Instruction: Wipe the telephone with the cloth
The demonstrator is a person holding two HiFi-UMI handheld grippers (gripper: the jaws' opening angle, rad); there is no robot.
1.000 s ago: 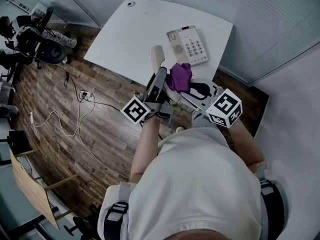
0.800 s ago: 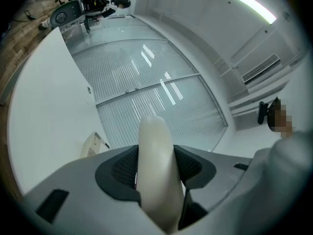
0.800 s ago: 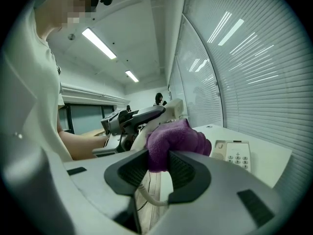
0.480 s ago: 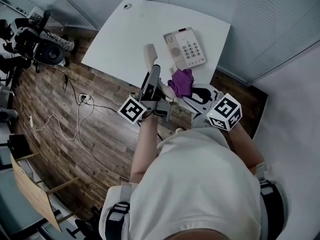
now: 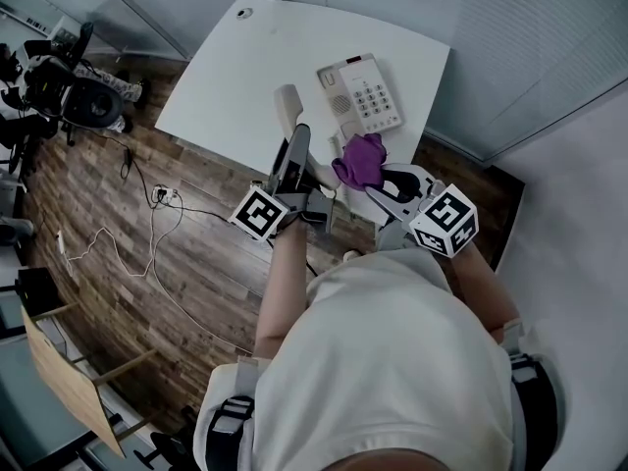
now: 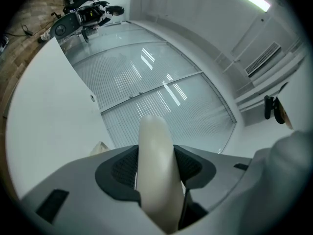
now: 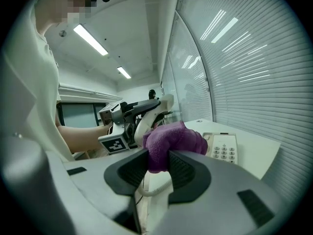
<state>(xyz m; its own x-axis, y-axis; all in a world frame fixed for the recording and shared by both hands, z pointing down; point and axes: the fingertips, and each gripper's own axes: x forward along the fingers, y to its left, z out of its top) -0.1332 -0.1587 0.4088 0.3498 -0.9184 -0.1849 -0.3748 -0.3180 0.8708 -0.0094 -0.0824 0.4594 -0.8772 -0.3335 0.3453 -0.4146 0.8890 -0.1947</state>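
Head view: handset (image 5: 286, 104) points away along left claw (image 5: 297, 141).

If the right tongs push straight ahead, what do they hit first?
Probably the handset held up in the left tongs; the right tongs, shut on the cloth, point at it. Depth is unclear.

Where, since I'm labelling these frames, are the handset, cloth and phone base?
handset (image 6: 155, 173), left gripper view, middle of its shaft.
cloth (image 5: 361, 159), head view, centre of the bunch.
phone base (image 5: 374, 95), head view, on the keypad.
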